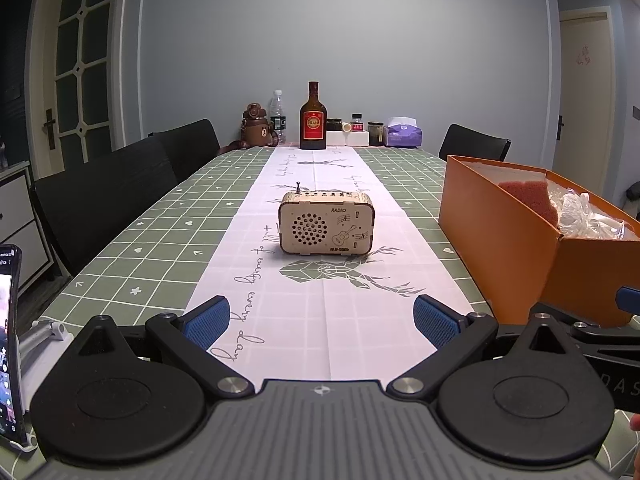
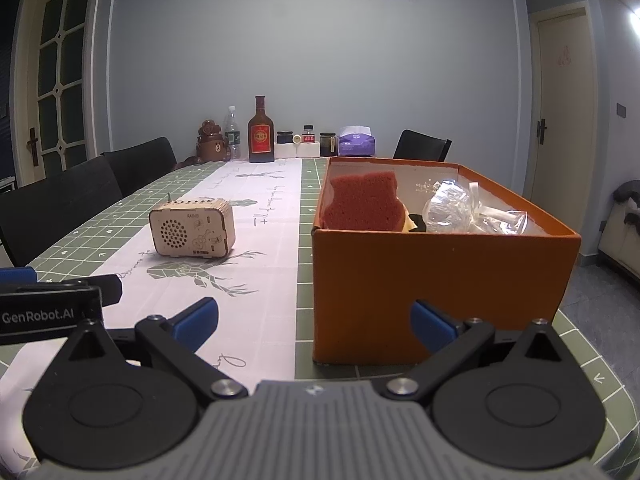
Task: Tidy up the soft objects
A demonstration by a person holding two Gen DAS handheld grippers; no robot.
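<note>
The soft things sit inside the orange box (image 2: 440, 276) on the right side of the tabletop (image 2: 304, 240): a red sponge (image 2: 362, 202) leans against the box's left wall, and a crinkled clear plastic bag (image 2: 460, 210) lies beside it toward the right, with something dark and something yellowish tucked between them that I cannot make out. Nothing soft lies loose on the cloth that I can see; only a small wooden radio (image 1: 326, 224) stands on the white runner, well apart from the box.

The right claw (image 2: 314, 320) hangs low just in front of the box's near wall, spread wide and holding nothing. The left claw (image 1: 322, 322) is likewise spread and empty, facing the radio.

To my eye the gathering looks done or nearly so. Any further step would call for lifting over the box's rim, since the near wall blocks a straight reach.
</note>
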